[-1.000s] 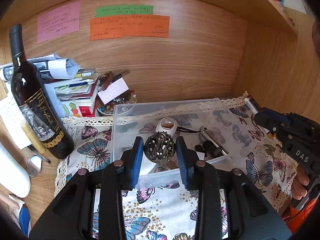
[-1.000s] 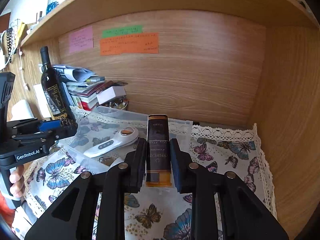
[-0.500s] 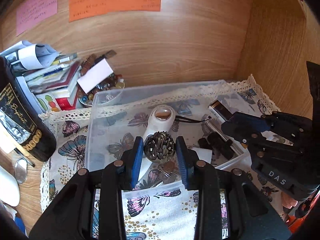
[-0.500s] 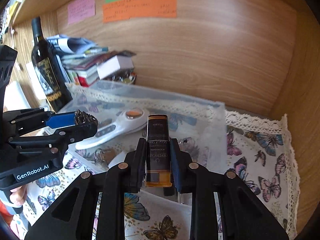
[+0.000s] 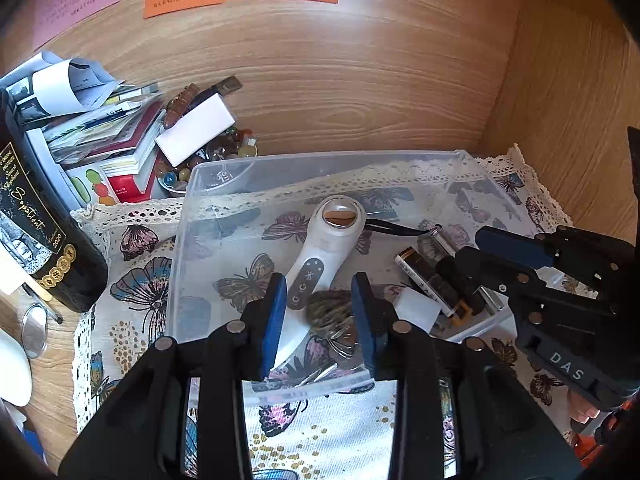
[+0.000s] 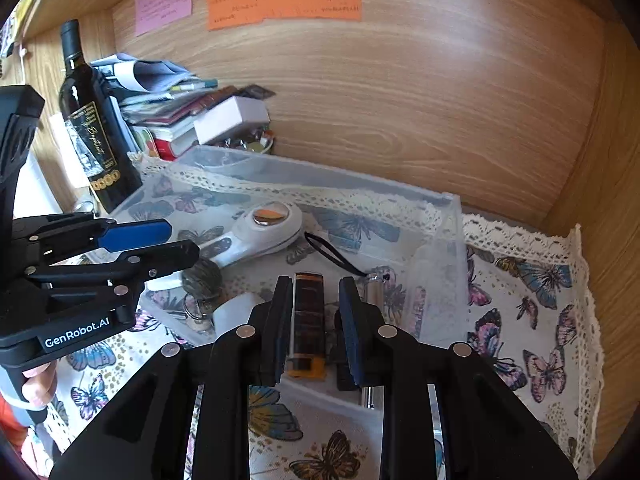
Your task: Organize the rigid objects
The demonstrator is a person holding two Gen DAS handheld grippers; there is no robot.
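Observation:
A clear plastic bin (image 5: 320, 162) (image 6: 448, 240) stands on the butterfly cloth. In it lie a white handheld device (image 5: 320, 248) (image 6: 256, 232), a dark beaded ball (image 5: 334, 314) (image 6: 202, 278), a dark rectangular bottle (image 5: 430, 284) (image 6: 308, 316), a silver flashlight (image 6: 374, 290) and a white block (image 5: 416, 306). My left gripper (image 5: 320, 312) is open, its fingers astride the ball, which rests in the bin. My right gripper (image 6: 314, 316) is open over the bottle, which lies on the bin floor between the fingers.
A wine bottle (image 5: 36, 224) (image 6: 94, 132) stands left of the bin. A pile of books and papers (image 5: 100, 132) and a bowl of beads (image 5: 208, 160) sit behind it. Wooden walls close the back and right. Bare cloth (image 6: 528, 320) lies right of the bin.
Both grippers lowered into the bin and opened. The left let go of the beaded ball; the right let go of the dark bottle. Both objects now rest in the bin.

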